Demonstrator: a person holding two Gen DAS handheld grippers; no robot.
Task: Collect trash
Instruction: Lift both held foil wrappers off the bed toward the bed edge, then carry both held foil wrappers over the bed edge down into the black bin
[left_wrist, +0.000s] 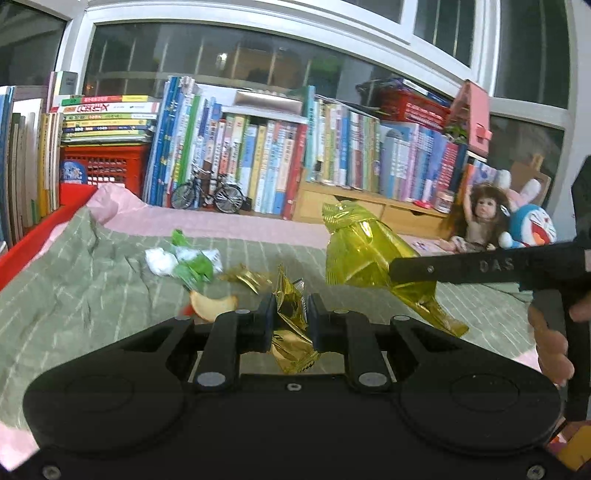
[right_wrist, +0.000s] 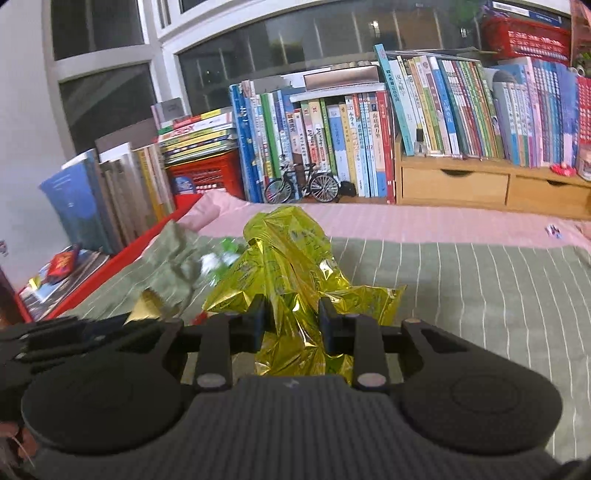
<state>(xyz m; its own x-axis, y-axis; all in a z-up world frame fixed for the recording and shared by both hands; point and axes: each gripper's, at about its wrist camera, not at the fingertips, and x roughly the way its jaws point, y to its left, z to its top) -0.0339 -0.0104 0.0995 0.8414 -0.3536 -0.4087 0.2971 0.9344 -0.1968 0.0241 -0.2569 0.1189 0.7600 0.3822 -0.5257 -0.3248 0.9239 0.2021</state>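
The left gripper (left_wrist: 289, 312) is clamped on a small crumpled gold wrapper (left_wrist: 291, 332), which sticks up and hangs down between its pads. The right gripper (right_wrist: 291, 319) pinches a large yellow-gold foil bag (right_wrist: 291, 266); the bag bulges up ahead of the jaws and a tail of it hangs below them. In the left view that bag (left_wrist: 364, 251) is lifted clear of the green striped sheet (left_wrist: 92, 295), held from the right by the other tool, with a hand (left_wrist: 550, 339) on its grip. More trash lies on the sheet: a green-and-white wrapper (left_wrist: 184, 260), a scrap of gold foil (left_wrist: 247, 277) just beside it, and an apple slice (left_wrist: 212, 304) nearer the left gripper. Behind the bed are rows of books (left_wrist: 258, 162), a model bicycle (left_wrist: 207, 194), and a doll (left_wrist: 480, 218).
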